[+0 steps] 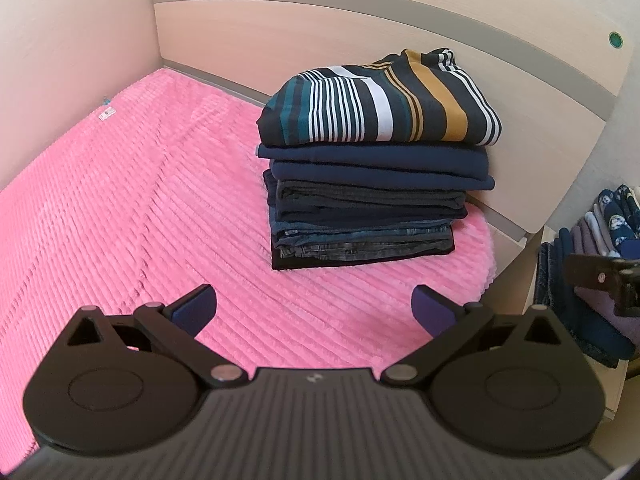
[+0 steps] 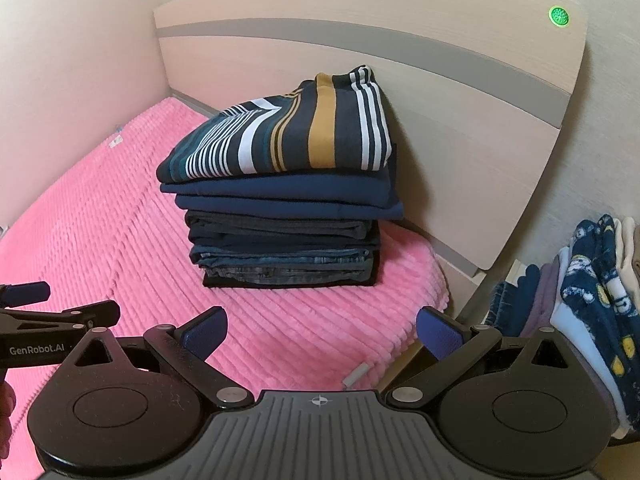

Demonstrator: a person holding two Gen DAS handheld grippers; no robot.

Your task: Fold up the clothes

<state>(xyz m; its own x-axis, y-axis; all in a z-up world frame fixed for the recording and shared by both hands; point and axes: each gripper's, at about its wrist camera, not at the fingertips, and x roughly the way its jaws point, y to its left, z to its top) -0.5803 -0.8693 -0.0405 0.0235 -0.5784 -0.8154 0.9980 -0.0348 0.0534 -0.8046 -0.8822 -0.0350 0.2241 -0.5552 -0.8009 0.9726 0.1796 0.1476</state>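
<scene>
Both your grippers, left and right, are wide open and empty. The stack is soft. Take the next cloth at its edge.

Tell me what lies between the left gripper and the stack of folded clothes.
Only bare pink blanket separates the open left gripper from the stack of folded clothes, per the left wrist view.

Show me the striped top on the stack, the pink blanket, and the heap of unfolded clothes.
striped top (image 1: pixel 380 100): left wrist view, middle of its folded face.
pink blanket (image 1: pixel 120 208): left wrist view, bare ribbed area.
unfolded clothes (image 2: pixel 592 312): right wrist view, patterned navy fabric.
</scene>
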